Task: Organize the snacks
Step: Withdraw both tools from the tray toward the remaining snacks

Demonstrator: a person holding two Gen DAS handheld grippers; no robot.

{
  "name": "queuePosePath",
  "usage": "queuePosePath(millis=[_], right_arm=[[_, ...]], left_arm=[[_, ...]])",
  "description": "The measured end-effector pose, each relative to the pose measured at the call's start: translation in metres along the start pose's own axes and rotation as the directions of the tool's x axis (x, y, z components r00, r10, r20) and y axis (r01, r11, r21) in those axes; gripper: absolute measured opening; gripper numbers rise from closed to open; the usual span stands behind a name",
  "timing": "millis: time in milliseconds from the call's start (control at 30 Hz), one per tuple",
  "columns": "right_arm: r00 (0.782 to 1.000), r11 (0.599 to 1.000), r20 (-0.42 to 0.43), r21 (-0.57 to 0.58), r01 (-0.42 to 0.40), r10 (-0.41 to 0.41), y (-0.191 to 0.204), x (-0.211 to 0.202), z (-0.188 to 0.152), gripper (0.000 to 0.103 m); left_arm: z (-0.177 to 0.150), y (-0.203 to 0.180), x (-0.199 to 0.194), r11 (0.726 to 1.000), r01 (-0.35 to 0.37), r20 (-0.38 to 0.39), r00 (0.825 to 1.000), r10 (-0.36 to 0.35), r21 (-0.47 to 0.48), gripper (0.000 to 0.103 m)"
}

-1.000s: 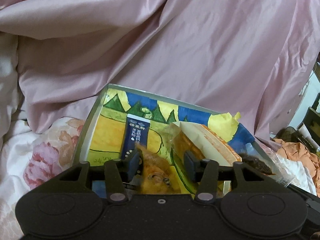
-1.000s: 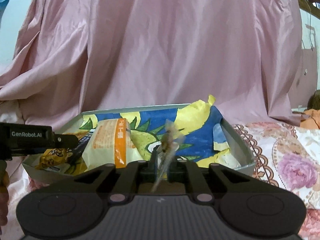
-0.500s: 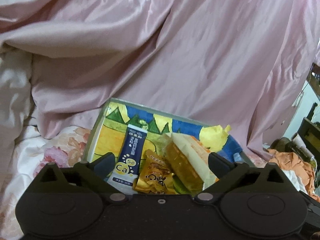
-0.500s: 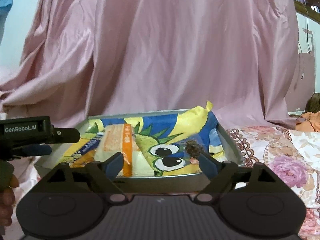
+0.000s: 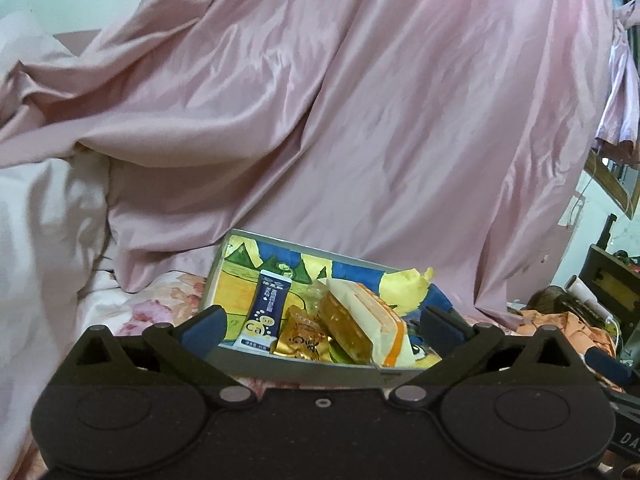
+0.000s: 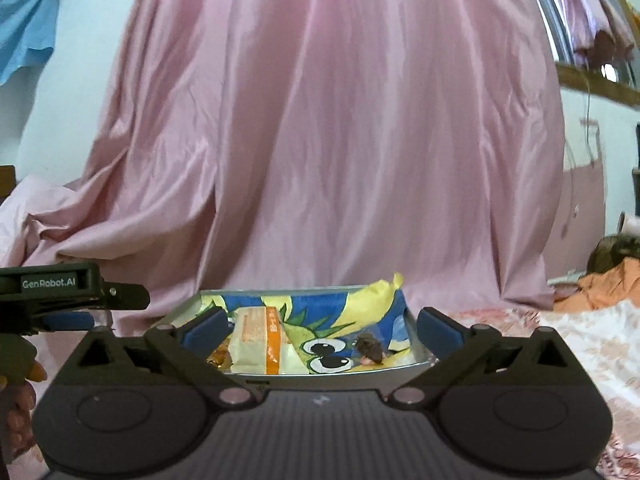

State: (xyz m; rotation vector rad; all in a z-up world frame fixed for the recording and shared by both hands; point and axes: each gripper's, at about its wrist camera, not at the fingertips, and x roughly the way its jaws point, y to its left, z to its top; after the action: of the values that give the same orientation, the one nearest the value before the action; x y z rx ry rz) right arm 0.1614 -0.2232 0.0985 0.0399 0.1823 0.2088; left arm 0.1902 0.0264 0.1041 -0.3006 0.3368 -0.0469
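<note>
Both grippers, left gripper (image 5: 320, 330) and right gripper (image 6: 320, 326), have just been opened wide, empty; they should be drawn clear before the tray (image 5: 296, 366), snacks undisturbed.

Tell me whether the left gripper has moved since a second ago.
Yes. The left gripper has backed away from the tray, whose near rim now shows beyond its fingertips; its jaws have just been opening, with nothing gripped.

You can read "GenRobot.AI" in white on the black left gripper (image 6: 76, 292); print on the dark blue stick sachet (image 5: 265, 308) stays illegible.
</note>
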Motion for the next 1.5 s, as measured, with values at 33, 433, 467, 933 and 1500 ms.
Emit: queuePosePath(millis=[33,433,467,933,1500], right_arm=[[1.0,1.0,0.011,-0.007,0.001,-0.001,0.001,-0.007,0.0,0.103],[0.998,0.996,0.058,-0.086,0.005,0.0,0.011,-0.076,-0.013,0.103],[0.998,0.996,0.055,-0.088,0.005,0.0,0.011,-0.081,-0.015,0.103],[0.989,0.995,-0.139,-0.094,0.041,-0.054,0.005,-0.115,-0.059,0.103],[0.91,0.995,-0.409,-0.098,0.032,-0.07,0.005,-0.083,-0.106,0.103]], left_arm=[[-0.002,-0.001,-0.005,1.0,0.0,0.005,1.0,0.0,0.004,0.102],[-0.04,-0.015,-0.07,0.995,0.017,0.029,0.999,-0.02,0.093,0.102],[-0.044,-0.016,-0.073,0.994,0.021,0.023,0.999,-0.024,0.105,0.102],[-0.1,-0.011,-0.086,0.981,0.071,-0.154,0.987,-0.043,0.181,0.102],[-0.132,-0.006,-0.051,0.962,0.139,-0.371,0.927,-0.044,0.234,0.102]])
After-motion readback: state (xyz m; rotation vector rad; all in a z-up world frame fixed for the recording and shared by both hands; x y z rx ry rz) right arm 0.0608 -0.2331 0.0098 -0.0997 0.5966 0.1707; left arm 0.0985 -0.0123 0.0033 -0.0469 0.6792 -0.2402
